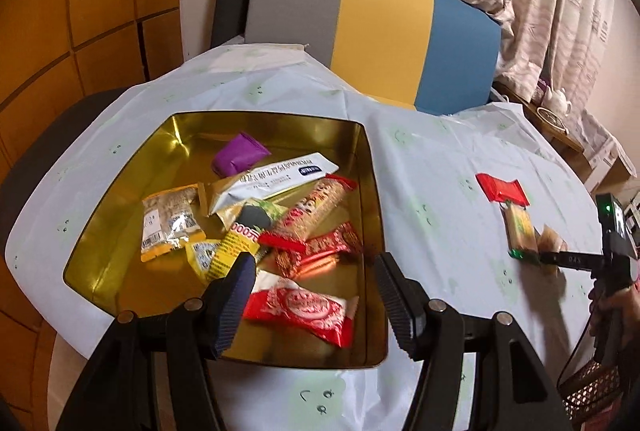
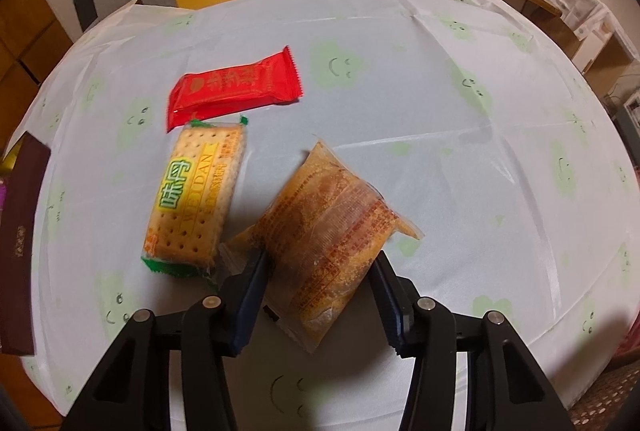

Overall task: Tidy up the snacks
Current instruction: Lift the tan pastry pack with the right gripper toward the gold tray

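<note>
Your right gripper [image 2: 318,267] stands open astride the orange packet [image 2: 332,239] on the worktop [image 2: 460,159], beside the cracker pack [image 2: 196,199] reading "WEIDAN". Your left gripper [image 1: 314,267] hangs open, empty, over the gold tin [image 1: 372,191] of snacks.

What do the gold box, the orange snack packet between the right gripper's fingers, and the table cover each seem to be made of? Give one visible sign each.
Gold box: probably tin-plated metal, glossy; its inner walls mirror the snacks.
Orange snack packet: thin clear plastic film, slightly shiny; the crumbly filling shows through behind the red print.
Table cover: likely thin plastic or paper sheet, matte, holding sharp fold creases.
</note>
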`<state>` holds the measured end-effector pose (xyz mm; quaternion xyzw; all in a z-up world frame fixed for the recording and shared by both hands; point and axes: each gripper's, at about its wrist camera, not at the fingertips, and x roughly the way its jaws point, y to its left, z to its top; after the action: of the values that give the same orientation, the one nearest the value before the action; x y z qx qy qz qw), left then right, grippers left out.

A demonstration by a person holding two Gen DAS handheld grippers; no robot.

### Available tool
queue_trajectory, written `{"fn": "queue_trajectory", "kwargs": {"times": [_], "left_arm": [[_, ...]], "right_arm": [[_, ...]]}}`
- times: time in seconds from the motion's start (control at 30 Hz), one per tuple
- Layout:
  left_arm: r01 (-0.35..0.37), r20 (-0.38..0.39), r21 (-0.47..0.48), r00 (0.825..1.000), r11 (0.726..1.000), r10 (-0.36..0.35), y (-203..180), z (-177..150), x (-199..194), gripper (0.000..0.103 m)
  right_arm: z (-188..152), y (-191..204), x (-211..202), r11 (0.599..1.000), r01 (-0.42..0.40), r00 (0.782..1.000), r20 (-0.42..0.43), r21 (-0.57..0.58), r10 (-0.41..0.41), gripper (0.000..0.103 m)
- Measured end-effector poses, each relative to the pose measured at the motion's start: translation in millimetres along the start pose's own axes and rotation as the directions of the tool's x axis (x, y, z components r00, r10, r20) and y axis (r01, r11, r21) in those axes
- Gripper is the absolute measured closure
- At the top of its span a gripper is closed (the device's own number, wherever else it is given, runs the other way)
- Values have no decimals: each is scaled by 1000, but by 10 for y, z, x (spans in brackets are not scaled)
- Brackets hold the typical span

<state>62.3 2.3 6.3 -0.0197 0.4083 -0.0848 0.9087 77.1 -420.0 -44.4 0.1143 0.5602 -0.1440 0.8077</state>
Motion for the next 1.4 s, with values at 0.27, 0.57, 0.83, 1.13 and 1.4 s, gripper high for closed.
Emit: {"fn": "queue_trajectory", "kwargs": {"times": [0.27,0.57,0.83,1.13,1.4], "left_arm": [[12,-3,6,1000,1000,-12,-35,-50,-40,40],[17,-6,-2,1000,1000,-17,-22,-76,-60,40],[23,-6,-20,1000,1000,-23,12,-89,-59,40],[11,-11,-56,1000,998,-12,155,-106,-42,40],[-24,-9,-106,1000,994,23,399,-113,-51,40]], "right_arm": [[-117,63,-28,999,-44,999,2,-6,44,51],[-292,175,-85,995,-102,995,10,-6,102,52],[-529,398,-166,983,-180,982,53,-33,182,52],[-675,622,-195,954,-296,952,71,-51,299,54],[-717,810,-211,949,-295,949,77,-112,304,55]]}}
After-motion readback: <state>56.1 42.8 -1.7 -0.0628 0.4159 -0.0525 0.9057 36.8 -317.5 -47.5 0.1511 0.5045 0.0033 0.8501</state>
